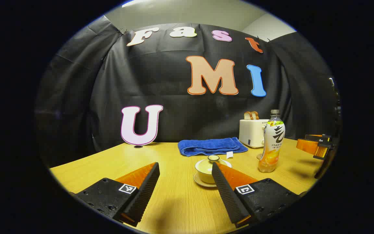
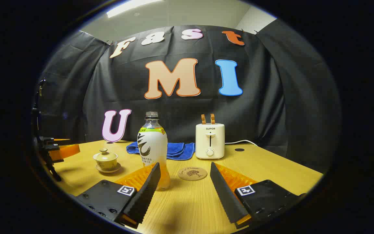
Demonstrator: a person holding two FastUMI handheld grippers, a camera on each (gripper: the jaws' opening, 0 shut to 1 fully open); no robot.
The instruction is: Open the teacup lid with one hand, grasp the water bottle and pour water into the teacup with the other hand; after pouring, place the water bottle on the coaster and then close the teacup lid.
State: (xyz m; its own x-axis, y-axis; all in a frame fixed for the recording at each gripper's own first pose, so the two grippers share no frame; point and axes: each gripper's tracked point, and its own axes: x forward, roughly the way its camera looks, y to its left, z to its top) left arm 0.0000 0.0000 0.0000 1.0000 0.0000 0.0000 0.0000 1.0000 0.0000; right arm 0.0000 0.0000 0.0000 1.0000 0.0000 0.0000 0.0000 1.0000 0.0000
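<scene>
Yellow wood-grain worktop [image 2: 271, 169] carries everything the task needs, and nothing has been taken up yet. The small cream ceramic teacup [image 1: 206, 170], lid [image 1: 211, 161] on and standing on its saucer, sits just ahead of the left claw [image 1: 185, 182], close to that claw's right finger. The left claw is released, its 2 fingers spread with nothing between them. The clear plastic water bottle with orange drink in its base [image 2: 153, 148] stands upright and uncapped just beyond the right claw [image 2: 184, 182], against its left finger; that claw is released too. The round cork coaster [image 2: 192, 173] lies bare beside the bottle.

Risks from here, as I judge them: the lid's knob is small, so an off-centre pinch could tip the lid or drag the cup off its saucer. The open bottle is tall and narrow; a finger nudging its side before both close could topple it and spill. A blue folded towel [image 2: 174, 150] and a white toaster holding 2 bread slices [image 2: 210, 141] stand behind, well apart.
</scene>
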